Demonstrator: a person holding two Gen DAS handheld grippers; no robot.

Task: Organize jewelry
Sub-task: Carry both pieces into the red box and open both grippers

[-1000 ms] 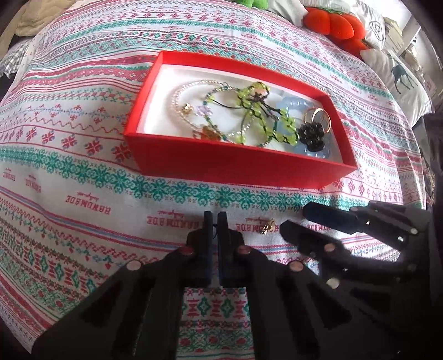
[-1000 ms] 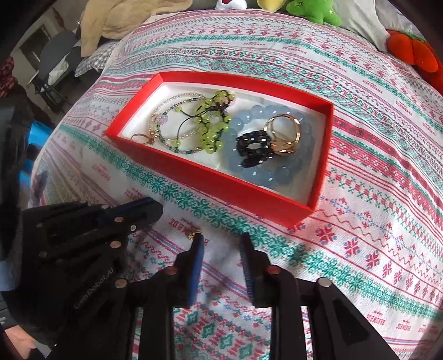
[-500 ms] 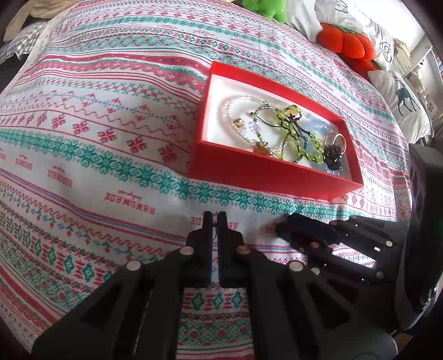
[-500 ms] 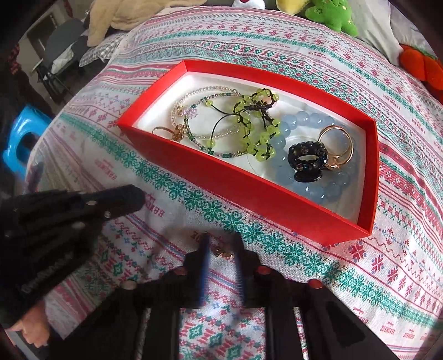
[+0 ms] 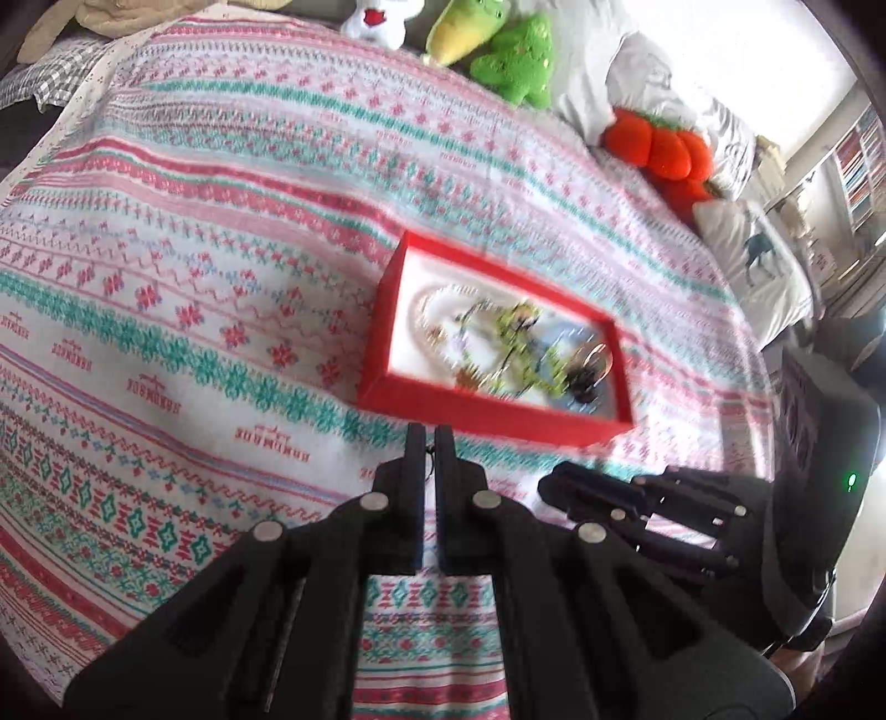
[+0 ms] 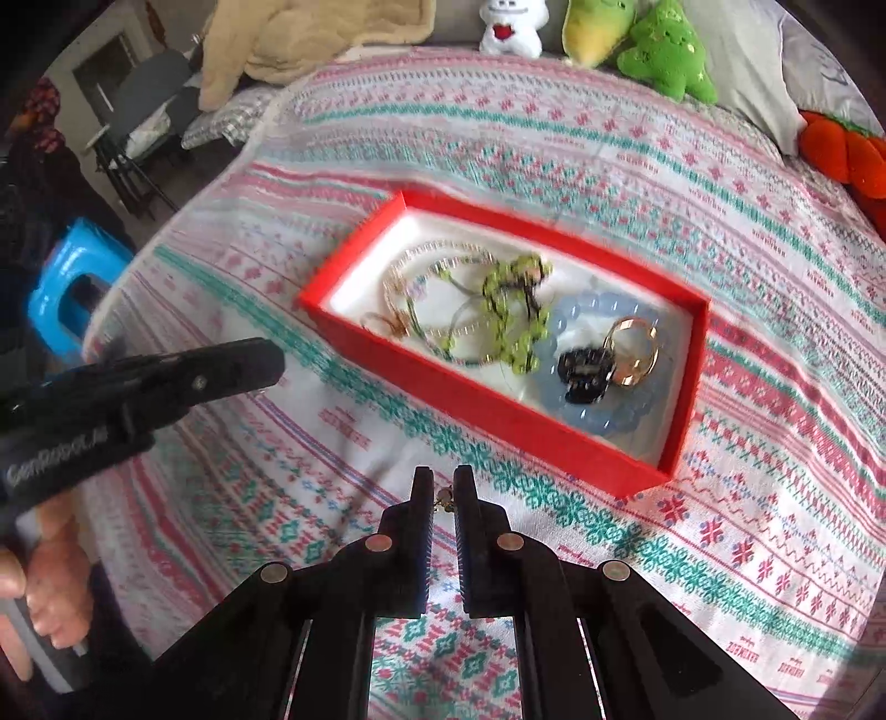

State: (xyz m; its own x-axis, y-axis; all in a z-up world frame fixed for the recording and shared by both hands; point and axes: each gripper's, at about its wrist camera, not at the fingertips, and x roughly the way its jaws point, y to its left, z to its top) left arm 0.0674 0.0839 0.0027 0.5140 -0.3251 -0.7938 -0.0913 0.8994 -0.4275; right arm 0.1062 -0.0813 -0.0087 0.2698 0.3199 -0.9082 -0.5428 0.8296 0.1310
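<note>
Your left gripper (image 5: 427, 437) has its jaws pressed together, with only a thin dark thread or cord showing in the slit between them; what it belongs to is too small to tell. It hangs above the patterned bedspread (image 5: 194, 266), and the red box (image 5: 487, 407) lies just beyond its tips, slightly to their right. In the right wrist view your left hand (image 6: 52, 581) grips that tool's handle at the lower left edge.

Your right gripper (image 6: 441, 490) has just closed its jaws, and they now pinch a small gold piece (image 6: 443, 494) near the tips, held clear of the bedspread. Ahead of these jaws and a little to the right sits the same red box, open, with a white lining. Inside it, from left to right: a pale beaded strand (image 6: 437, 260), a green bead bracelet (image 6: 512, 315) tangled with dark cord, then a blue bead bracelet (image 6: 603, 412) with a black beaded ring (image 6: 581, 374) and a gold ring (image 6: 634, 349) lying on top of it, touching each other.

Plush toys (image 6: 662, 52) line the far edge of the bed, well beyond both pairs of jaws.
</note>
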